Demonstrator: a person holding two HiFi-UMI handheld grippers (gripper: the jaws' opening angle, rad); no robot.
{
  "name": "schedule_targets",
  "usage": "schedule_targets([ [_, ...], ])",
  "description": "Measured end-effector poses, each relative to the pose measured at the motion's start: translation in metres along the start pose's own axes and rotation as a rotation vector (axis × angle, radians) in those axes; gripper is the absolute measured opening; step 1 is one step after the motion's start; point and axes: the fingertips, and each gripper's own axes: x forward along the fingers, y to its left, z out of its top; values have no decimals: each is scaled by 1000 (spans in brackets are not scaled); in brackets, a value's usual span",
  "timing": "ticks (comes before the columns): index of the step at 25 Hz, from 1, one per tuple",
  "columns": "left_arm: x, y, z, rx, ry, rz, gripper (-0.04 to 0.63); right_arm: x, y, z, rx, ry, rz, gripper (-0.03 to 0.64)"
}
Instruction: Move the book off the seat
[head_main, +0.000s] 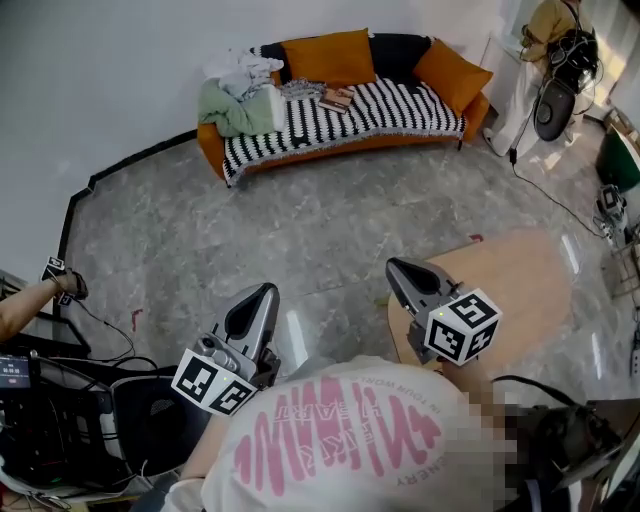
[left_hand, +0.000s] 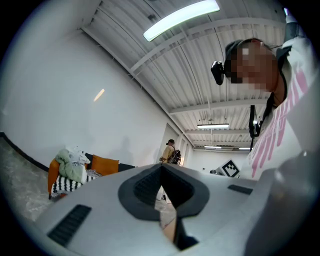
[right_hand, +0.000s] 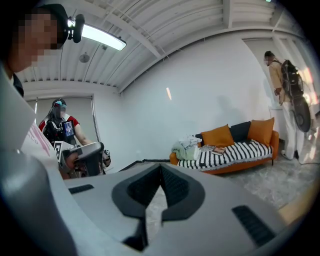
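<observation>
Both claws are closed with nothing in them: the left gripper (head_main: 262, 293) has its dark pads meeting at the tips in its own view, and the right gripper (head_main: 398, 268) looks the same in its view, tips together and only floor showing through the gap below them. Each is held out in front of the person's chest, roughly level, pointing across the room. The book (head_main: 337, 98) lies flat on the seat of the orange sofa (head_main: 330, 150) against the far wall, resting on the black-and-white striped throw (head_main: 400, 108), near the middle of the seat. A heap of clothes (head_main: 238, 95) fills the sofa's left end just beside the book, and orange cushions (head_main: 327, 57) lean on the backrest behind it. A wide stretch of grey marble floor (head_main: 300, 230) separates the grippers from the sofa, so they are well apart from the book. A light wooden table (head_main: 520, 275) stands close by on the right. By my reading, none of the task is done: the book is untouched on the seat. Left to do are crossing to the sofa, opening a claw, closing it on the book and setting the book down somewhere off the seat.
</observation>
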Motion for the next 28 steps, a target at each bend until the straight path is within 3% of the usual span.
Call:
schedule_targets([
  [12, 44, -13, -6, 14, 55, -87, 8, -20, -36, -5, 77, -27, -75, 11],
  [28, 117, 43, 1, -66, 133, -175, 8, 19, -77, 17, 150, -23, -171, 11],
])
